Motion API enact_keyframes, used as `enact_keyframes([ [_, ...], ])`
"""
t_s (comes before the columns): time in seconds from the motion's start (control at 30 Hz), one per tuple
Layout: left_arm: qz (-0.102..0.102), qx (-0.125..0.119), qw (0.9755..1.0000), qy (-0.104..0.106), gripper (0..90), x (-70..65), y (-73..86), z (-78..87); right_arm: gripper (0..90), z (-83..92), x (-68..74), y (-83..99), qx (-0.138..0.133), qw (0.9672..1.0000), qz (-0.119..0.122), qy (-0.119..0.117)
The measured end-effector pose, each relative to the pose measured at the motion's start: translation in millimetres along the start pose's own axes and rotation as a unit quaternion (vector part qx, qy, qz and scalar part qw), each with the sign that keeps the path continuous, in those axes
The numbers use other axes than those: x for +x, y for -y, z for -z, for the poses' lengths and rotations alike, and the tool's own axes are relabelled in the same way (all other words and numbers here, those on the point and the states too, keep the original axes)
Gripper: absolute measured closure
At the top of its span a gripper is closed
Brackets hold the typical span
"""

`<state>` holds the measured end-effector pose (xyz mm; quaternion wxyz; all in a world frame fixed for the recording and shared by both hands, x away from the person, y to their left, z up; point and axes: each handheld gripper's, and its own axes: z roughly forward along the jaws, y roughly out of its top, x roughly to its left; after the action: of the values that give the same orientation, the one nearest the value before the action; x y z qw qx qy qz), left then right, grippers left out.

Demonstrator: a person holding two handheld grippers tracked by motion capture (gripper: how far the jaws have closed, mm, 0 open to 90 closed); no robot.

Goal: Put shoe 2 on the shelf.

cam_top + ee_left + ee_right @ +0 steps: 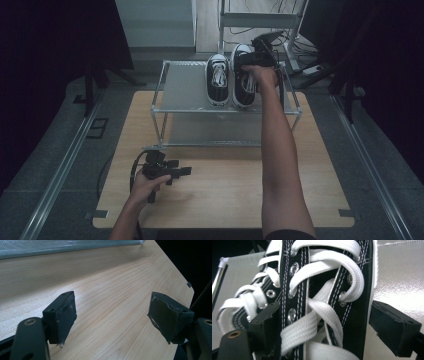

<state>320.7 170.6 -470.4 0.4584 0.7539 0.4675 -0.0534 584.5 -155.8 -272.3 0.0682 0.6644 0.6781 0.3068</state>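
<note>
From the high view I have my left gripper (184, 171) low over the near left part of the pale wooden tabletop (225, 185), held in the left hand (147, 187). In the left gripper view its two black jaws stand spread with nothing between them, bare wood grain under the gap, and the silvery lower edge of the rack (62, 246) runs across the top of that view

Moving right, the grey wire-frame shoe rack with a mesh top shelf (185, 87) stands at the far side of the table. On its shelf sits a pair of black canvas sneakers with white laces and white soles, side by side, toes toward me: the left sneaker (218, 80) stands free, the right sneaker (244, 85) just beside it

My right arm (280, 160) reaches across the table to the shelf, and the right gripper (250, 64) is on that right sneaker (322, 297). In the right gripper view its jaws straddle the laced upper, one on each flank. The left jaw lies against the shoe's side; the right jaw shows close to the white sole edge, and I cannot tell whether the pads are pressing or just around it
</note>
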Motion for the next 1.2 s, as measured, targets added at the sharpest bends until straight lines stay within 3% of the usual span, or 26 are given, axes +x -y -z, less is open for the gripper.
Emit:
enact_keyframes([
  [0.33, 0.001, -0.001, 1.0, -0.001, 22.3, 1.4, 0.3, 0.5, 13.4, -19.5, -0.6, -0.6, 0.02, 0.999, -0.023, 0.033],
  [0.57, 0.002, 0.0, 1.0, -0.002, 22.3, 1.3, 0.3, 0.6, 12.9, -23.5, -1.8, -0.9, 0.025, 0.9984, -0.033, 0.038],
  [1.03, 0.0, 0.002, 1.0, -0.003, 22.4, -0.4, 0.3, 0.0, 9.4, -29.2, 2.8, -1.3, 0.032, 0.9976, -0.025, 0.055],
  [1.1, -0.001, 0.002, 1.0, -0.003, 22.3, -0.5, 0.3, -0.1, 9.4, -28.9, 3.2, -0.9, 0.026, 0.9979, -0.022, 0.055],
  [1.2, -0.001, 0.001, 1.0, -0.003, 22.4, -0.5, 0.3, -0.3, 13.8, -20.9, 4.8, -0.9, -0.011, 0.9985, -0.011, 0.053],
])
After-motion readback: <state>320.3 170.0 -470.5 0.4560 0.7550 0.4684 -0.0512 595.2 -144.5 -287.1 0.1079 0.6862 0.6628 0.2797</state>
